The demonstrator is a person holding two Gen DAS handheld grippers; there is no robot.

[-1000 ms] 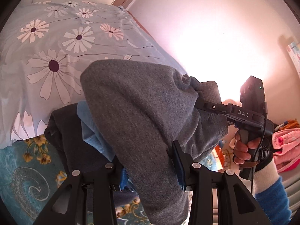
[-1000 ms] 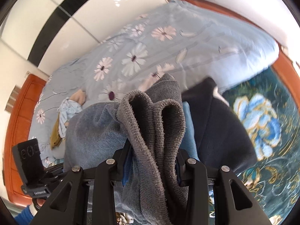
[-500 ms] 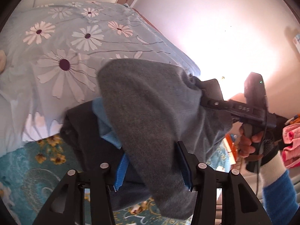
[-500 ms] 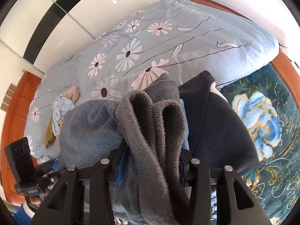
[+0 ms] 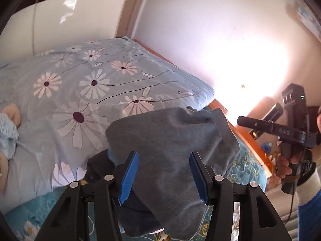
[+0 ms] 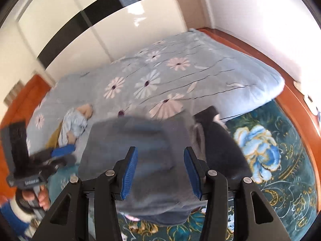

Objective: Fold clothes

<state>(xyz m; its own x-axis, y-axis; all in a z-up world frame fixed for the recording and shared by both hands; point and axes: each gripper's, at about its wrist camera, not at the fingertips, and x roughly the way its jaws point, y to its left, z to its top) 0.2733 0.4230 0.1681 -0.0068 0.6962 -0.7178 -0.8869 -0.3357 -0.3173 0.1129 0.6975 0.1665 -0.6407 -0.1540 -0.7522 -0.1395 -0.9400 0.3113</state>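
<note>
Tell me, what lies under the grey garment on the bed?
Under the grey garment a dark garment shows, with a light blue fabric edge between them. How far they reach underneath is covered.

both tools [image 5: 163, 178] released grey garment [image 5: 170, 140], lifted clear

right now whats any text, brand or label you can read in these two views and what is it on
"DAS": white letters on the black body of the right gripper, seen in the left wrist view; soft, but it reads that way.
Unreadable: a pale printed line on the body of the left gripper in the right wrist view, too blurred.
Nothing else: no print shows on the grey garment or the floral duvet.
</note>
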